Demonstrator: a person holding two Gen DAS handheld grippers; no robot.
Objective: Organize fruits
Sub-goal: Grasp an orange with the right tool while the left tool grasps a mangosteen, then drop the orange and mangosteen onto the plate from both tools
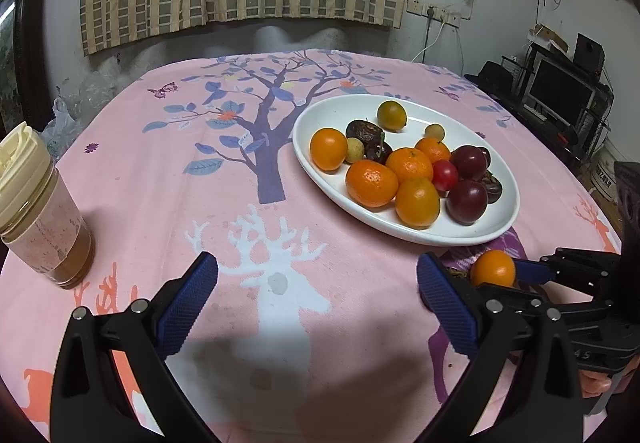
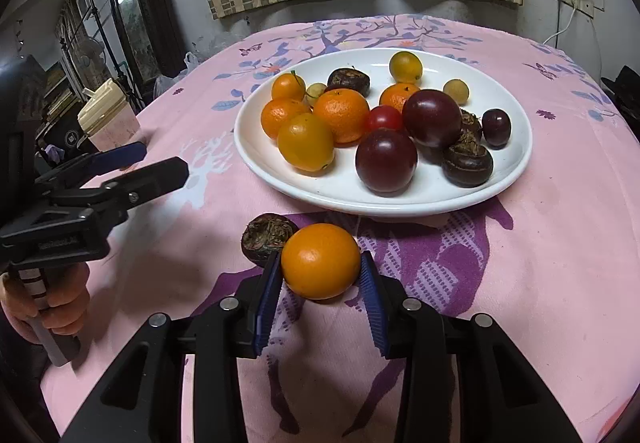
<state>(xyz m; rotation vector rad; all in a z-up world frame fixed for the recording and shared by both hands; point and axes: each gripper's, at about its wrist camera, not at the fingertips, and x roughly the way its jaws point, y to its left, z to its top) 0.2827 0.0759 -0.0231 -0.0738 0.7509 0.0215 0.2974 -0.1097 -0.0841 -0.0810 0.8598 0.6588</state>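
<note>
Right gripper [image 2: 320, 271]: blue pads clamped on an orange [image 2: 320, 261], one at each side. Just ahead-left of the fingertips, a dark brown chestnut [image 2: 265, 237] on the pink cloth [image 2: 540, 243], touching the orange. Ahead: white plate [image 2: 256, 155] with oranges, two dark plums, a red tomato, chestnuts, small yellow fruits. Far left: left gripper [image 2: 148, 163], jaws apart, hand [image 2: 56, 303] on its grip. Beyond it, a lidded jar [image 2: 108, 119].
</note>
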